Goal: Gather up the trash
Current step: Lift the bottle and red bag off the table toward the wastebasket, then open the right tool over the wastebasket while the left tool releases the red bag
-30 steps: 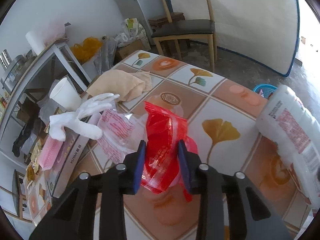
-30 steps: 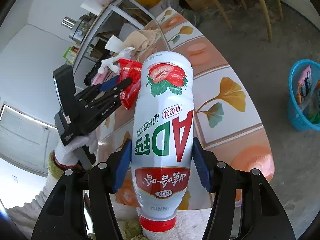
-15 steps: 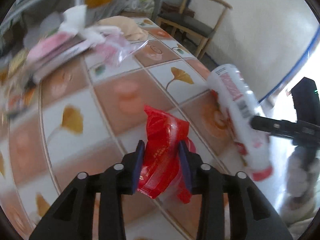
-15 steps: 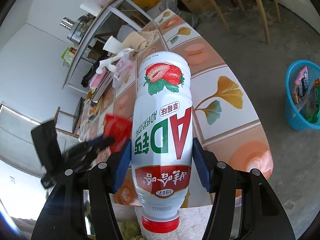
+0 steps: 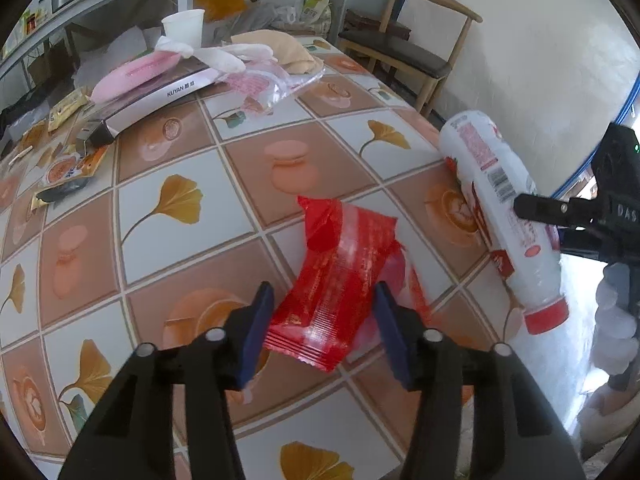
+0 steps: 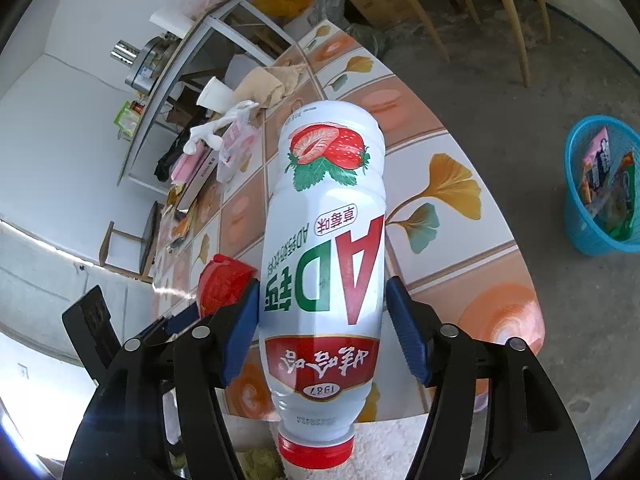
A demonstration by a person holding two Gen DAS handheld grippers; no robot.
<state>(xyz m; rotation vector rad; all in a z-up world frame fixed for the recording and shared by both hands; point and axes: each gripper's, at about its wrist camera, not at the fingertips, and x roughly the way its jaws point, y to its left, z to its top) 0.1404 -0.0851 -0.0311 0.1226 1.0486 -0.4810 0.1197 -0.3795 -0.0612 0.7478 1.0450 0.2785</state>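
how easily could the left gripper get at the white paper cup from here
Probably not easily: the left gripper has the red wrapper between its opening jaws, and the paper cup stands at the table's far end behind a box and gloves.

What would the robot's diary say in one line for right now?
left gripper: opening, crinkly red plastic wrapper between jaws | right gripper: opening around white strawberry-drink bottle | blue mesh bin: on floor

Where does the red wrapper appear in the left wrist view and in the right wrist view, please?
Left wrist view: the red wrapper is low in the centre, between the blue pads of the left gripper, whose jaws are opening.
Right wrist view: a small red patch at lower left, just left of the white bottle.
Shared landmark: the white bottle, at right in the left wrist view.
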